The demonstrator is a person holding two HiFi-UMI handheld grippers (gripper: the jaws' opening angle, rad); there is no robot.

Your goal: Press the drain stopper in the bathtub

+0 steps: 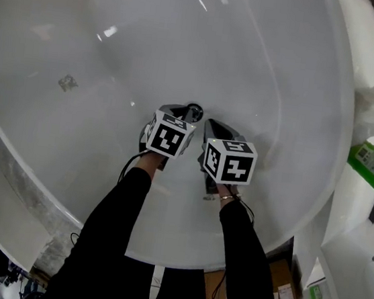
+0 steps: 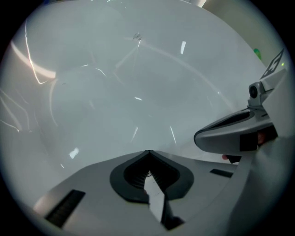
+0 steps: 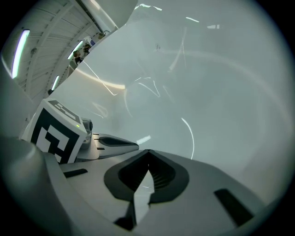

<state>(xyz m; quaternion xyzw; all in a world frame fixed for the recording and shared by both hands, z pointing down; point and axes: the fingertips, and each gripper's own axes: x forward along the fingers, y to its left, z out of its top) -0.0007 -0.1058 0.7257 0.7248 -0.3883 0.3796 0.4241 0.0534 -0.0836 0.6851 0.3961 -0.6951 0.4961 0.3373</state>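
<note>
Showing round dark-rimmed drain stopper (image 1: 193, 108), white bathtub (image 1: 118, 49)

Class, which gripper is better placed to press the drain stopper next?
Probably left: in the head view the left gripper is nearly at the drain stopper, while the right gripper sits farther aside.

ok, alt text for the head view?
Looking down into a white bathtub: the left gripper and right gripper, side by side on black-sleeved arms, point at the tub floor, the left tip beside the drain stopper. A green bottle lies past the right rim.
</note>
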